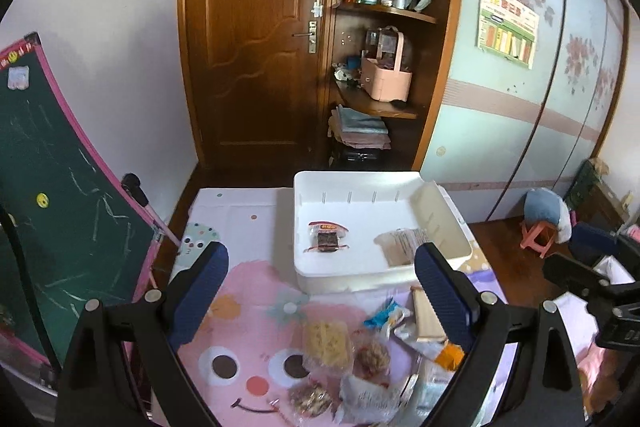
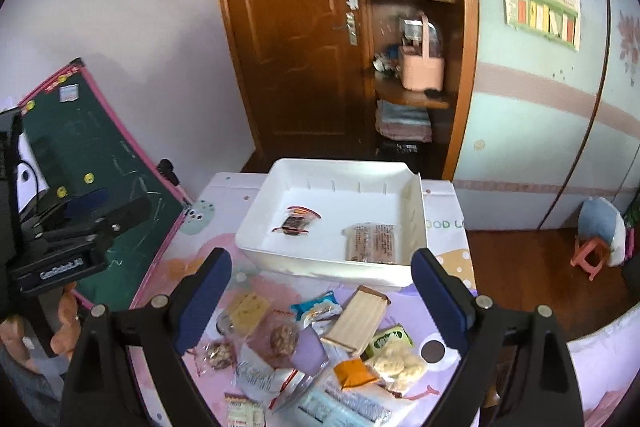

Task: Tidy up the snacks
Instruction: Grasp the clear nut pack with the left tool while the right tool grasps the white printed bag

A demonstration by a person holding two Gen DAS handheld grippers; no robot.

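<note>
Above the table (image 2: 448,195), both hand-held grippers, left (image 1: 320,291) and right (image 2: 322,291), gape wide, empty; pick one loose snack, perhaps the wafer pack (image 2: 356,321), for the white tray (image 2: 320,269).

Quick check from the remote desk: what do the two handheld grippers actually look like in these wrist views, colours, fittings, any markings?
Both match: the left gripper and right gripper have black angular frames, silver round bolts at the joints, and fingers faced with dark blue textured pads. Seen from the right wrist view, the left unit's black body carries white lettering, too blurred to read reliably, plus a thin black cable.
</note>
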